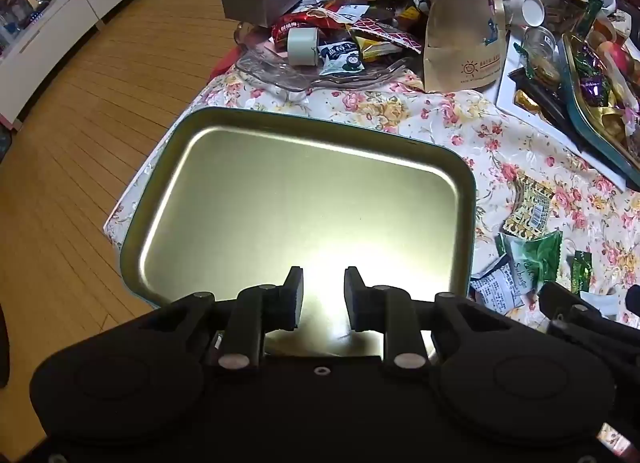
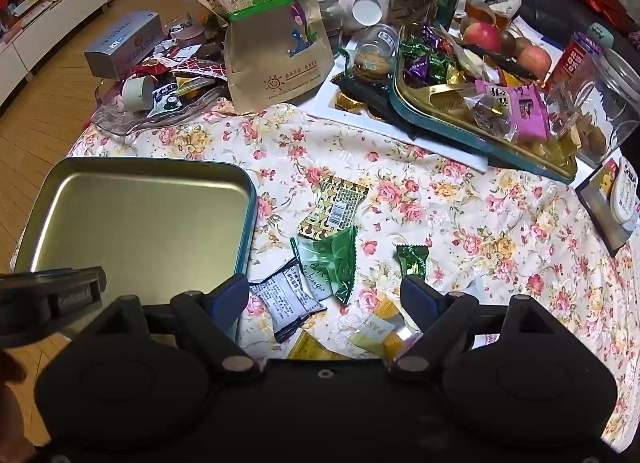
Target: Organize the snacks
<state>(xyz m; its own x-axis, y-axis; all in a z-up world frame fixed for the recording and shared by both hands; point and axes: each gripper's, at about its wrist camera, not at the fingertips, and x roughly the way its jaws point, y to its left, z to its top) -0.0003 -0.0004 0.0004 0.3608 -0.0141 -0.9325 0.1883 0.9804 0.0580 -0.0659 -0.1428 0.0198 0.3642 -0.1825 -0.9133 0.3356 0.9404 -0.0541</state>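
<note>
Two claws hung empty: left claw (image 1: 323,295) narrowly parted over the tin tray (image 1: 180,199), right claw (image 2: 324,303) wide above snack packets (image 2: 332,263).

The tin (image 1: 304,199) holds nothing, so its whole floor is free under the left gripper (image 1: 322,297). Right of it, loose packets (image 2: 320,263) crowd the cloth (image 2: 500,231) before the right gripper (image 2: 324,299); bare cloth lies beyond them. The bag (image 2: 276,51), glass dish (image 2: 132,115) and candy tray (image 2: 480,131) wall the far side, perhaps gaplessly.
</note>
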